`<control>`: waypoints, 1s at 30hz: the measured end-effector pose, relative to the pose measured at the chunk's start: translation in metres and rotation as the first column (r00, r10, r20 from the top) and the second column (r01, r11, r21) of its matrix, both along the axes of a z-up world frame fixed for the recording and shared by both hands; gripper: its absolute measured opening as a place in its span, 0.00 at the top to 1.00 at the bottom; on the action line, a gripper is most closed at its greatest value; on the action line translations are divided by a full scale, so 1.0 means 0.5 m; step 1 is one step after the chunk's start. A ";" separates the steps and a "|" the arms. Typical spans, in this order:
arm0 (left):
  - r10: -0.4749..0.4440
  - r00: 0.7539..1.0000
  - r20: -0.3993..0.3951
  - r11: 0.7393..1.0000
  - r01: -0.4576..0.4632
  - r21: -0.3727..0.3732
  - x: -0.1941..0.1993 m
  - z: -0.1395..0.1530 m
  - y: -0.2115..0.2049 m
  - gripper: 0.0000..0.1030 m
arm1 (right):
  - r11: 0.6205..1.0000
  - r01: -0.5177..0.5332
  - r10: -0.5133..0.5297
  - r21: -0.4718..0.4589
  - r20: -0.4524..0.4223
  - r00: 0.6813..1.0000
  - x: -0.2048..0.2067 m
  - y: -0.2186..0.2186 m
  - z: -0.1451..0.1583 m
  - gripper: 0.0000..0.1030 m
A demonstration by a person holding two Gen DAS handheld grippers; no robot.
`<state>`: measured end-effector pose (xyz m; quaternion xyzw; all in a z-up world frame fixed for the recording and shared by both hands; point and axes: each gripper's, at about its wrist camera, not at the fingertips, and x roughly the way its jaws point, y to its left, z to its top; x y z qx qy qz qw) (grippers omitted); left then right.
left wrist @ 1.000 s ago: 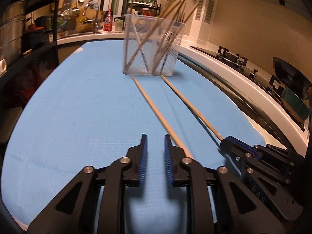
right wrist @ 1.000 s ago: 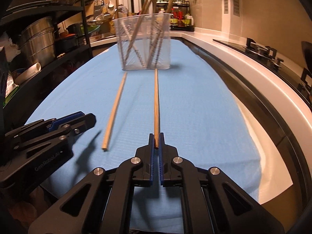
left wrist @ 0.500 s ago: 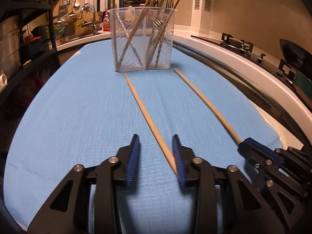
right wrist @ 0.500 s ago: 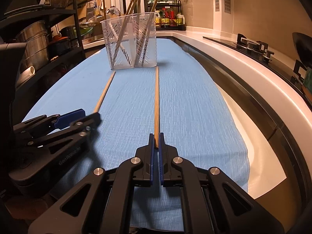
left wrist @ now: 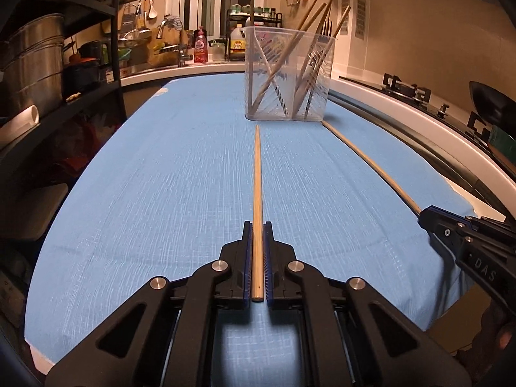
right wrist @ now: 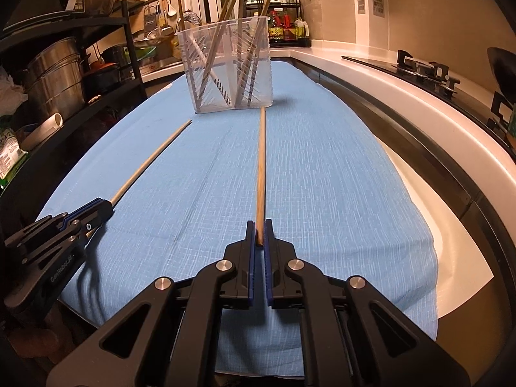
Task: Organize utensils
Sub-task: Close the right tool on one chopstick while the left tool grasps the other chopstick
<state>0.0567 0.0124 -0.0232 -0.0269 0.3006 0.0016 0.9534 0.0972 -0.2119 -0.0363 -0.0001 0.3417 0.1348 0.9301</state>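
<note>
Two wooden chopsticks lie on a blue cloth [left wrist: 154,193], both pointing at a clear plastic holder [left wrist: 287,74] with several chopsticks and forks in it. My left gripper [left wrist: 257,225] is closing on the near end of the left chopstick [left wrist: 257,174], and its pads press on the wood. My right gripper [right wrist: 259,224] grips the near tip of the right chopstick [right wrist: 261,161], its jaws opening very slightly. From the other side, each view also shows the other gripper: the right gripper [left wrist: 425,214] and the left gripper [right wrist: 104,206].
A black shelf with steel pots [left wrist: 32,61] stands along the left. On the right run a white counter edge [right wrist: 419,122] and a gas hob [left wrist: 406,88]. A sink and bottles stand behind the holder [right wrist: 229,64].
My left gripper slid over to the left chopstick, lined up with it, and its jaws came together on it. The right gripper stayed put on its chopstick.
</note>
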 end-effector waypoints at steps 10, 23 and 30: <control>-0.001 0.998 0.055 1.000 0.001 0.012 -0.004 -0.007 -0.005 0.93 | 1.000 -0.016 0.016 -0.023 0.006 1.000 0.016 0.017 0.000 0.92; 0.002 0.998 0.069 1.000 -0.004 0.019 -0.008 -0.010 -0.006 0.93 | 0.999 -0.021 0.022 -0.029 0.018 1.000 0.021 0.019 0.000 0.94; 0.003 0.998 0.067 1.000 -0.004 0.019 -0.009 -0.010 -0.008 0.94 | 0.999 -0.023 0.023 -0.029 0.013 1.000 0.020 0.020 0.000 0.95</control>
